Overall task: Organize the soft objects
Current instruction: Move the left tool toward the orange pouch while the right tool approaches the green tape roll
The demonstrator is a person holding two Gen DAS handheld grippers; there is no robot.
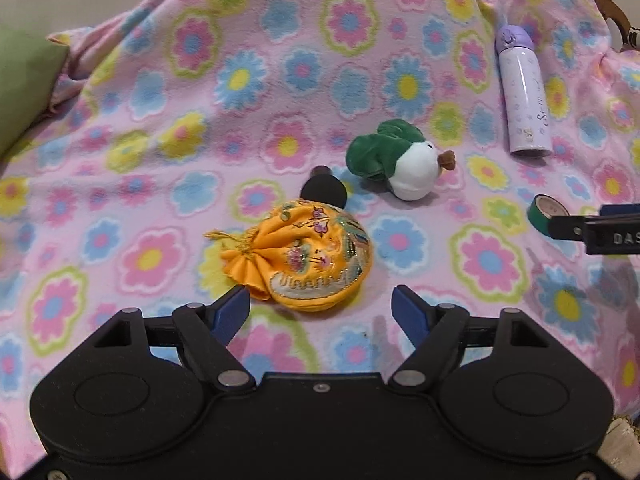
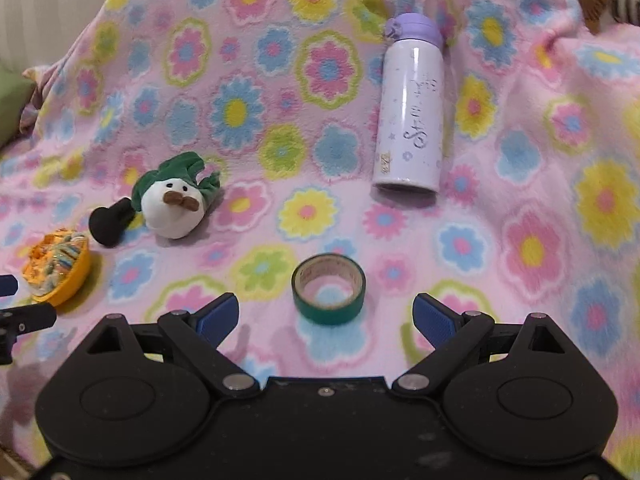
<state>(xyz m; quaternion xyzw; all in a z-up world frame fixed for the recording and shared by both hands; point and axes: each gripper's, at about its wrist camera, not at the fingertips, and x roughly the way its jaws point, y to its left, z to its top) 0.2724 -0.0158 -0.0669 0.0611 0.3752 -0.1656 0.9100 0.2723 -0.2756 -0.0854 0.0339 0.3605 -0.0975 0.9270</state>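
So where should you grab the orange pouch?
Probably at the gathered neck of the orange pouch, where the pleats bunch by the tassel cord. It lies flat on the flowery blanket, so bring the open left hand-held gripper down from above, fingers either side of that narrow part.

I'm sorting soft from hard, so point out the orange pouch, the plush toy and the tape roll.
orange pouch (image 1: 310, 258), left wrist view, embroidered middle.
plush toy (image 1: 414, 170), left wrist view, white face.
tape roll (image 2: 329, 312), right wrist view, green outer wall.
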